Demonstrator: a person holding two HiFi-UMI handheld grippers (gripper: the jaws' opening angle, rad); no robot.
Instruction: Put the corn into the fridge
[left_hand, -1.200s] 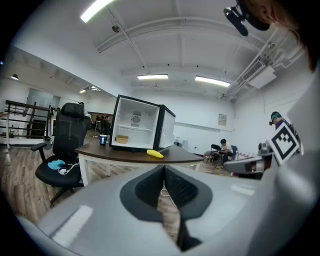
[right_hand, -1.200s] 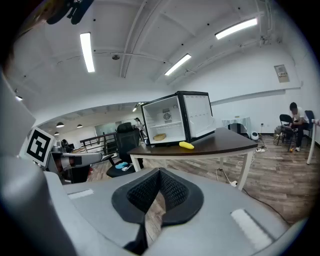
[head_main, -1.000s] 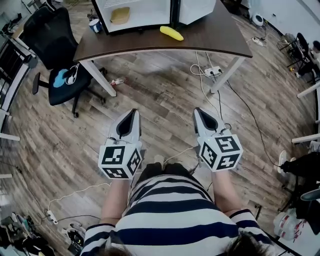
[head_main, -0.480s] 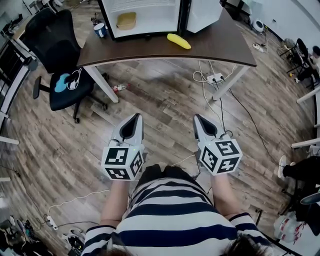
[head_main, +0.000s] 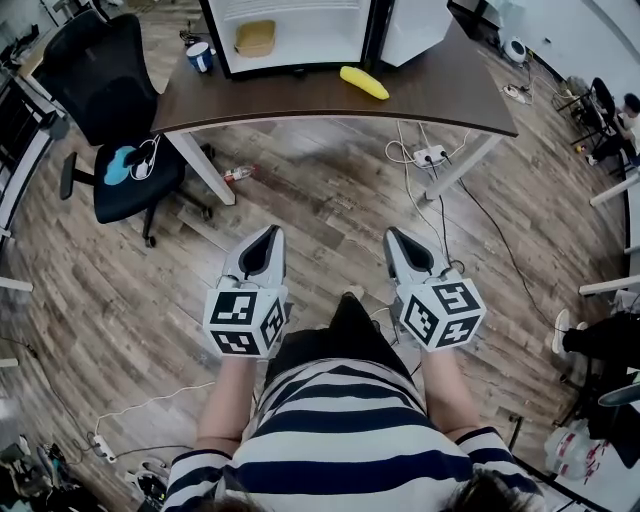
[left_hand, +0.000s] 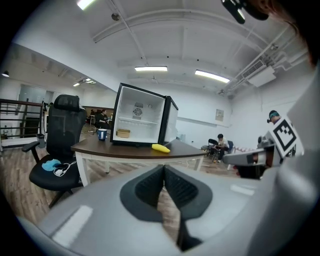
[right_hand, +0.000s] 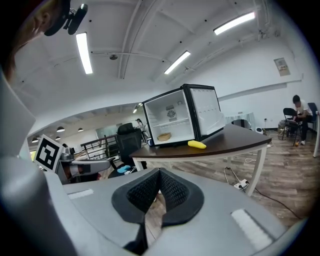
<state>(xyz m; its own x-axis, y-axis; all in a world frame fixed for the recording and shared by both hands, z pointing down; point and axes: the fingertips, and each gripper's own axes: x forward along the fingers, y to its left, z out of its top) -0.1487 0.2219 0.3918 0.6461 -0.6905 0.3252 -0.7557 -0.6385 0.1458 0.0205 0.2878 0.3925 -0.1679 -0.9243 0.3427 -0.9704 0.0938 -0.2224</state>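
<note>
Yellow corn (head_main: 364, 82) lies on the dark wooden table (head_main: 300, 98), just in front of the open fridge (head_main: 300, 20) and outside it. A tan basket (head_main: 255, 37) sits inside the fridge, and a blue cup (head_main: 200, 57) stands on the table beside the fridge. The left gripper (head_main: 268, 233) and right gripper (head_main: 392, 234) hover over the plank floor, well short of the table. Each has its jaws pressed together with nothing between them.

Fridge (head_main: 310, 30) cut off at upper edge; tan item (head_main: 255, 38) inside unidentifiable.
</note>
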